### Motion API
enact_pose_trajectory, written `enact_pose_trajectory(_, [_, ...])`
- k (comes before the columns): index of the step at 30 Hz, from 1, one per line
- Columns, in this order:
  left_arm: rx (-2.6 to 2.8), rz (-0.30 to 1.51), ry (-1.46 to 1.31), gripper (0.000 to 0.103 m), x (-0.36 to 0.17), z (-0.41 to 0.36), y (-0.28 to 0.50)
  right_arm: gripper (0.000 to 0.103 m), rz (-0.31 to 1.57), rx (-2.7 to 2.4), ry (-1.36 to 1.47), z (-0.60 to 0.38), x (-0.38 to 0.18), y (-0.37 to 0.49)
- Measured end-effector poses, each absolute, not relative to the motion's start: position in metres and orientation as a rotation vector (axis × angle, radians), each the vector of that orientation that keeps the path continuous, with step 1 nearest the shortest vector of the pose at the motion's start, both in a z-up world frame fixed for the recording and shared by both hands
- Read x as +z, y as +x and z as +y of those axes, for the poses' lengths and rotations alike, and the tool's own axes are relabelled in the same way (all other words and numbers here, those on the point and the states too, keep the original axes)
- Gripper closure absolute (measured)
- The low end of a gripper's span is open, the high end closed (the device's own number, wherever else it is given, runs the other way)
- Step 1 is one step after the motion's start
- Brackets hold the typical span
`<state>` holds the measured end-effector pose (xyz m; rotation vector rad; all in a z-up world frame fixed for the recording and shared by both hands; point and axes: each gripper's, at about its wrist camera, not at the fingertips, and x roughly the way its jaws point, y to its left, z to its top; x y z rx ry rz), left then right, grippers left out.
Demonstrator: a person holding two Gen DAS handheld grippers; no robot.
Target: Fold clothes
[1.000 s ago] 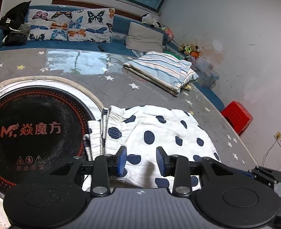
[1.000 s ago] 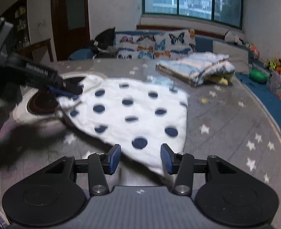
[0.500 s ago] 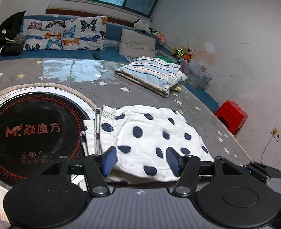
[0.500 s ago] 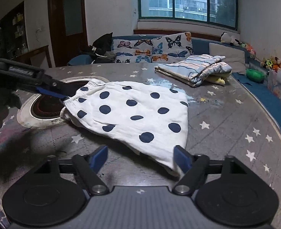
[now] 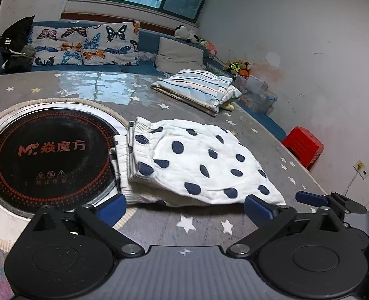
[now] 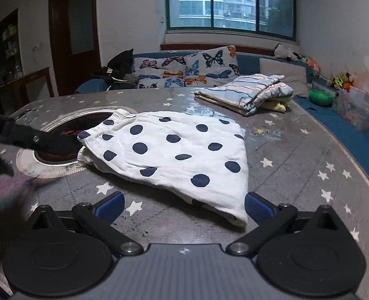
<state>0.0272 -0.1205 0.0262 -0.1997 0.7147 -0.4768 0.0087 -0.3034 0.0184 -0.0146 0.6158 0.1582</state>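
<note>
Your left gripper [image 5: 184, 208] and right gripper [image 6: 183, 207] both gape empty; the soft, folded polka-dot garment [image 5: 197, 167] lies just ahead. Only your left view shows the red stool [image 5: 303, 147]

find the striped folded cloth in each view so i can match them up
Left wrist: the striped cloth lies upper centre-right, on the table beyond the dotted garment.
Right wrist: the striped cloth lies upper right of centre, again on the table beyond the dotted garment.
Shared landmark: the butterfly cushions on the bench behind the table, under the window.
</note>
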Motion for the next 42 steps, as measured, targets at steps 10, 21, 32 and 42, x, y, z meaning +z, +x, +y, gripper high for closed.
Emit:
enact_pose_trajectory(10, [-0.446, 0.689, -0.203, 0.000, 0.026, -0.114, 0.011, 0.000, 0.618, 0.085, 0.048, -0.298, 0.014, 0.001])
enact_pose_trajectory(21, [-0.430, 0.702, -0.179, 0.000, 0.024, -0.113, -0.002, 0.000, 0.649, 0.026, 0.099, -0.292, 0.005, -0.003])
enact_pose_trajectory(32, [-0.418, 0.718, -0.157, 0.000, 0.022, -0.116, -0.013, 0.000, 0.632, 0.015, 0.113, -0.283, 0.008, -0.007])
enact_pose_trajectory(42, [-0.402, 0.714, -0.100, 0.000, 0.024, -0.122, -0.020, 0.000, 0.623, 0.000, 0.143, -0.284, 0.011, -0.009])
